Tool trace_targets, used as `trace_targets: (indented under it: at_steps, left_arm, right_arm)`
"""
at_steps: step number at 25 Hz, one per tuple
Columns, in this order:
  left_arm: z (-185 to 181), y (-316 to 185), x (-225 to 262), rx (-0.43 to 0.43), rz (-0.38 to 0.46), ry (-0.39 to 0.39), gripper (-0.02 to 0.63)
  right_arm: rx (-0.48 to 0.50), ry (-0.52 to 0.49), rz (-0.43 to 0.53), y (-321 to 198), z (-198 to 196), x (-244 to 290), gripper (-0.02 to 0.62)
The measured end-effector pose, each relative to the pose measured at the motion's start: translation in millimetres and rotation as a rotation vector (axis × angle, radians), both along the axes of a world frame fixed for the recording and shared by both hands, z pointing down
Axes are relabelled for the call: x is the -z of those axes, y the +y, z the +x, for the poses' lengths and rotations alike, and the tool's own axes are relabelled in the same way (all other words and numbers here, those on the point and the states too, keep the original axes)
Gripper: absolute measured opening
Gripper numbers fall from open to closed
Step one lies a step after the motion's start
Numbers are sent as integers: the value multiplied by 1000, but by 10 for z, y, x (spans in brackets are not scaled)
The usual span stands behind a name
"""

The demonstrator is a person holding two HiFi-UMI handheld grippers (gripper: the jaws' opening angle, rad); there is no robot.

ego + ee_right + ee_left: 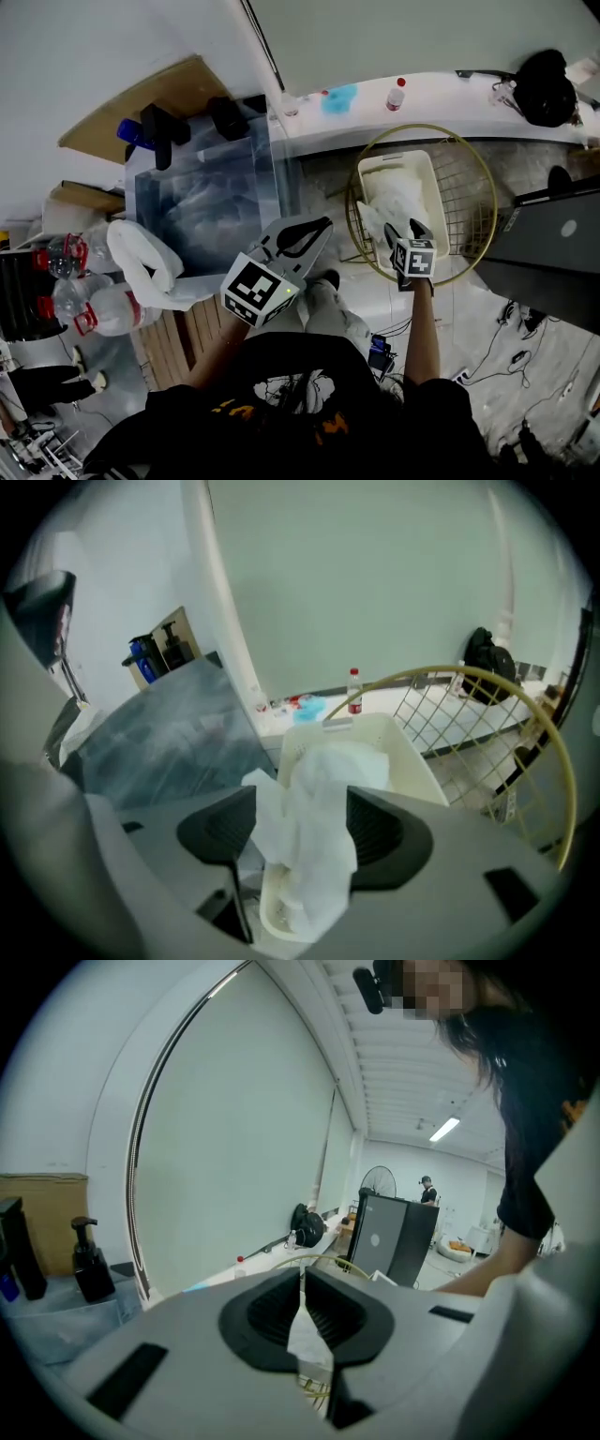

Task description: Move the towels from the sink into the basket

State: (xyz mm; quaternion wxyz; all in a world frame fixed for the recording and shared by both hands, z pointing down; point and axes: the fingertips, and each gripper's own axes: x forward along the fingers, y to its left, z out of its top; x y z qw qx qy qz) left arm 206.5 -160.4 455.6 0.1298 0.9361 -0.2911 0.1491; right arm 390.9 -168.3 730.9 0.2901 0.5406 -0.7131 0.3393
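A white basket [436,187] stands on the floor inside a gold wire frame, with white towels [398,197] in it. My right gripper [405,230] hovers over its near end. In the right gripper view its jaws [300,827] stand wide apart. A crumpled white towel [309,855] hangs loosely between them, down into the basket [412,761]. The clear plastic sink [202,187] is to the left. Another white towel [141,258] is draped over its near corner. My left gripper [305,234] is between sink and basket, jaws [302,1283] together with nothing held.
A gold wire frame [487,197] rings the basket. Plastic bottles [94,309] lie left of the sink, and dark dispensers [164,131] stand at its far edge. A dark panel [553,253] stands right of the basket. Cables [506,347] trail over the floor.
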Motion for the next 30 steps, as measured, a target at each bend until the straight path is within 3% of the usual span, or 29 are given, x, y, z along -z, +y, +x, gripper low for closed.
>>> trace_targets:
  at_steps: [7,11,16,23,30]
  left_arm:
    - [-229,-22,105,35,19,35,20]
    - [-411,20,199,46,37,51,20]
    - [-741,121,321,68,67,63,20]
    - [-1369,432,538,119,108,89,20]
    - [-2300,879,596,222,126,91,20]
  right_arm:
    - [4,-45,240,-99,-295,1078,147]
    - [16,-88,360,-122,-603,1661,110]
    - [74,-160,485,-58,-1167,2320,109]
    - [200,-189,559,190,-2078,2794,77]
    - [361,-231,573,539,-3278,2976,72]
